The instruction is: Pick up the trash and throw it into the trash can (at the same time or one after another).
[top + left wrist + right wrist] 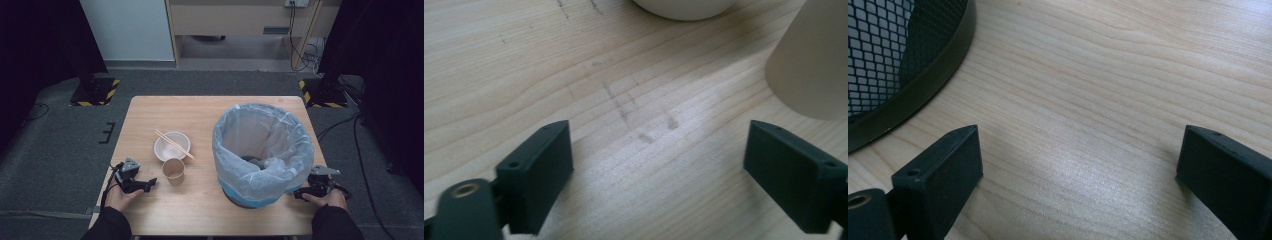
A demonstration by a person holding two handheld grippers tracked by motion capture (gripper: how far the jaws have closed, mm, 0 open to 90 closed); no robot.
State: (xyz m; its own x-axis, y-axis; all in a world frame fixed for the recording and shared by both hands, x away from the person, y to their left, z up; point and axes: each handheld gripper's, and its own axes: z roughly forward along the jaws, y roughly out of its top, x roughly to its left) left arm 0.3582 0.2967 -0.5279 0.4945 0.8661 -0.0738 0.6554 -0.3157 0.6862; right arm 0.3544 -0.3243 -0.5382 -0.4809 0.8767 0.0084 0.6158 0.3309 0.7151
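A: Two claws, both idle on the desk. High view: left claw (148,184) rests by the front-left corner, hand (119,196) behind it, pointed toward the paper cup (174,170). Right claw (298,193) sits near the front-right corner, just beside the base of the lined bin (262,150). Bowl (171,146) with chopsticks (173,144) laid across its rim stands just behind the cup, left of the desk's middle.

B: Step?

A: My read: clearing tableware into the bin, nothing lifted yet. Cup is nearest the left claw, so that's the likely first pick.

B: Left gripper view?

A: Left claw (659,165) spread wide, nothing between the jaws, bare desk (574,60) under them. Cup wall (814,65) ahead and toward the right jaw, apart from it. Bowl base (684,7) farther off at the top edge.

B: Right gripper view?

A: Right claw (1080,170) also spread, holding nothing. Dark mesh bin wall and its bottom ring (923,80) off the left jaw, not touching.

B: Next move needs?

A: Judgement: swing the left claw toward the cup so the wall sits between the jaws, then close gently, since a paper cup will likely crush or tip. Then carry it over the bin rim. Both forearms low, wrists level, claws flat to the desk.
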